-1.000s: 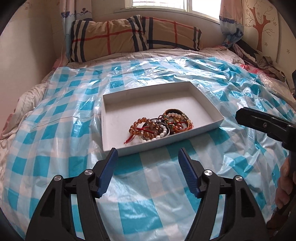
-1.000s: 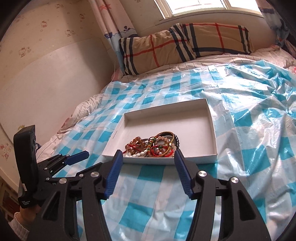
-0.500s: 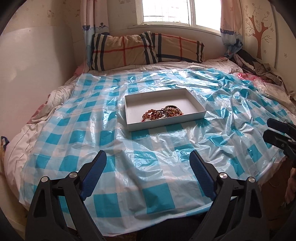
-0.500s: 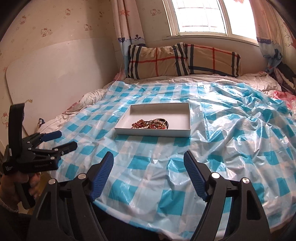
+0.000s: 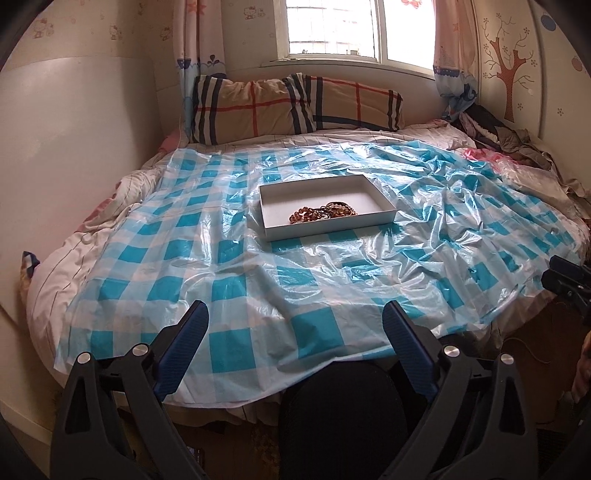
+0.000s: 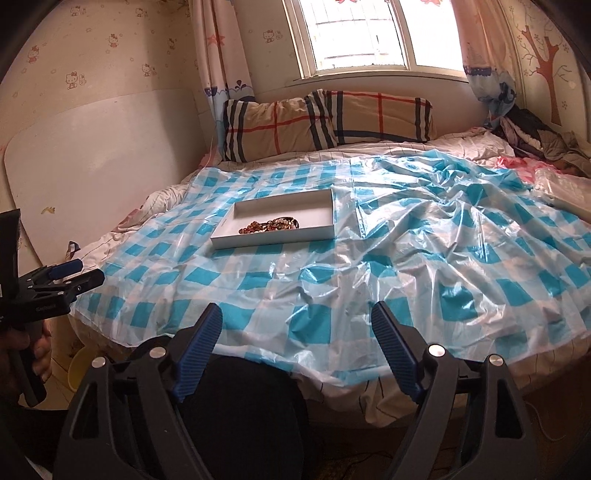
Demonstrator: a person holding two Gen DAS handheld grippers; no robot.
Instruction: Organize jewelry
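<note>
Both grippers, left (image 5: 293, 334) and right (image 6: 297, 338), have withdrawn, jaws just opened, empty; jewelry (image 5: 322, 214) lies in tray (image 5: 328, 229) far ahead: task likely complete.

A home bedroom: bed (image 5: 92, 258), plaid pillows (image 5: 295, 105), curtained window (image 5: 332, 29).
</note>
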